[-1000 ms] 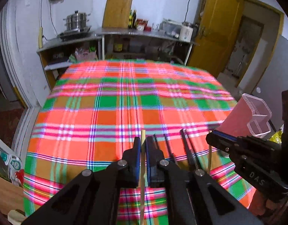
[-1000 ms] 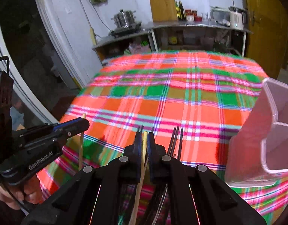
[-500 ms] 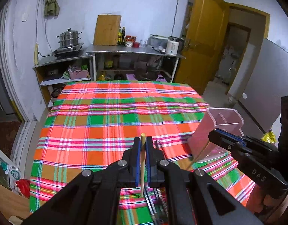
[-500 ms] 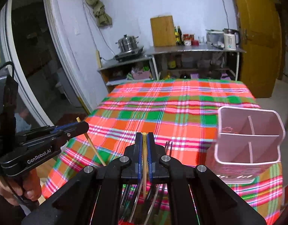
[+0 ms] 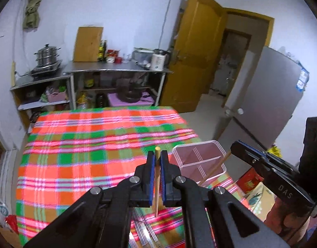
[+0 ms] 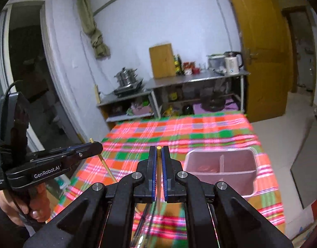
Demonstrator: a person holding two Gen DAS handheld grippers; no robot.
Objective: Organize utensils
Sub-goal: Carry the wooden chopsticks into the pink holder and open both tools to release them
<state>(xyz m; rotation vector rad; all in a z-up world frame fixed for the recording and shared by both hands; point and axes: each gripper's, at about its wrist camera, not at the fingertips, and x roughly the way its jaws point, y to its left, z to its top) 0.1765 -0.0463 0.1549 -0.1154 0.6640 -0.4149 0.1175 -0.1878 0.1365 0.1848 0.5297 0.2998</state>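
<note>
My left gripper (image 5: 157, 157) is shut on a wooden chopstick (image 5: 157, 181) and holds it upright above the plaid table. My right gripper (image 6: 158, 154) is shut on a second wooden chopstick (image 6: 158, 177), also lifted. A clear pink divided utensil holder (image 5: 199, 163) stands on the table's right side; it also shows in the right wrist view (image 6: 220, 169). The right gripper (image 5: 259, 165) with its chopstick (image 5: 215, 168) hangs just right of the holder. The left gripper (image 6: 76, 155) is off to the left. Several metal utensils (image 5: 146, 231) lie on the cloth under the grippers.
The table wears a red, green and orange plaid cloth (image 5: 86, 155). Metal shelves with pots (image 5: 47, 57) and a kettle (image 6: 231, 62) stand beyond the far edge. A yellow door (image 5: 195, 51) and a grey fridge (image 5: 272, 103) are at the right.
Both grippers have risen off the table with their chopsticks and pulled back. The holder now shows lower and nearer, seen from above.
</note>
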